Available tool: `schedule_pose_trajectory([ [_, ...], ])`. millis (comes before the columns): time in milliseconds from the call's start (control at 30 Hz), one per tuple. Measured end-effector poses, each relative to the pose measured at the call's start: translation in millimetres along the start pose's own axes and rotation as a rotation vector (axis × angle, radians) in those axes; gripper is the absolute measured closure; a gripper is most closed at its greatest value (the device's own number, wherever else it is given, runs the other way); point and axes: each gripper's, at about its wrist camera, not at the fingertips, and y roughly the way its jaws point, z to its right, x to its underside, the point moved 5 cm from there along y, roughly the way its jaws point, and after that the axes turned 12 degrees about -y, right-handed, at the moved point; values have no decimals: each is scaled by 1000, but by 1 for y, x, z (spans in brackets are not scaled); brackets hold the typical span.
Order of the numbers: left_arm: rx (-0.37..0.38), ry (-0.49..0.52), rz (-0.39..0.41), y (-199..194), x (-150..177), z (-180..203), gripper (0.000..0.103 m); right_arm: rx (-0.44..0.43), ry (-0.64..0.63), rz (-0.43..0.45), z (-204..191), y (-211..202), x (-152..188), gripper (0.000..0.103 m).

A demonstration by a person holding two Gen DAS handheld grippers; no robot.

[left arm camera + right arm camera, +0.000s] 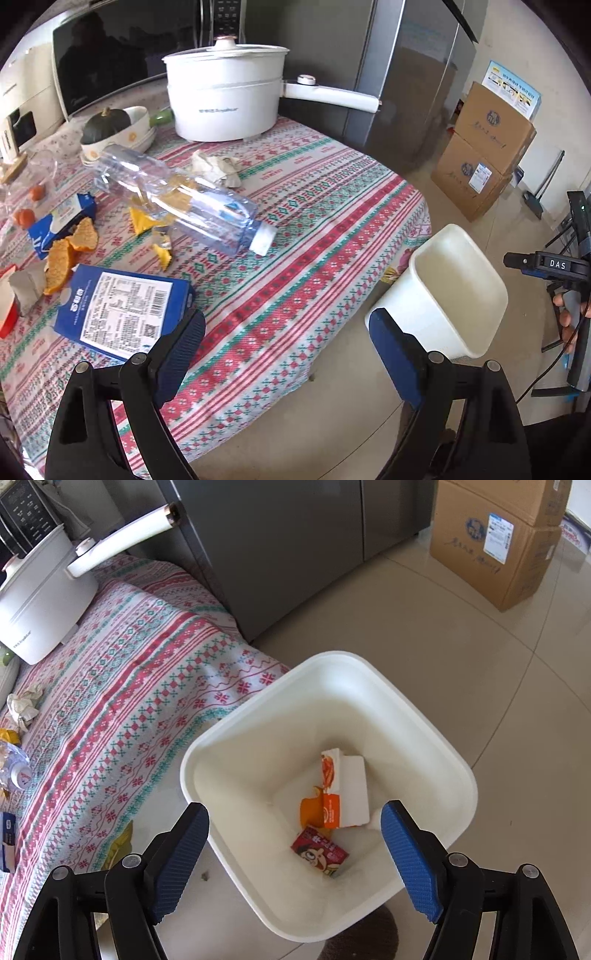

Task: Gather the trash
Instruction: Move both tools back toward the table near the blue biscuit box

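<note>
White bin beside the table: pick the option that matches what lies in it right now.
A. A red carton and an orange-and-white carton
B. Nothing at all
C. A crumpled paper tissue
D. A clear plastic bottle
A. The right wrist view looks down into the white bin, where a red carton and an orange-and-white carton lie at the bottom; the clear bottle and crumpled tissue lie on the table.

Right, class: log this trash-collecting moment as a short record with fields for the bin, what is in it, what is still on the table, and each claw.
bin: white bin on the floor beside the table
in bin: orange-and-white carton, red carton
on table: clear plastic bottle, blue carton, crumpled paper, orange peels
left claw: open, empty, over the table edge
right claw: open, empty, above the bin
</note>
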Motion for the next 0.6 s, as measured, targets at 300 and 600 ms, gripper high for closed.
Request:
schedule_pose_trajectory([
  [300,-75,-86,22,-20,3,-78,6,-9,-87,20,-46,-1,-11,19],
  [600,-143,-184,36,-32,4,-145,0,-24,-168,15,-95,5,-15,16],
])
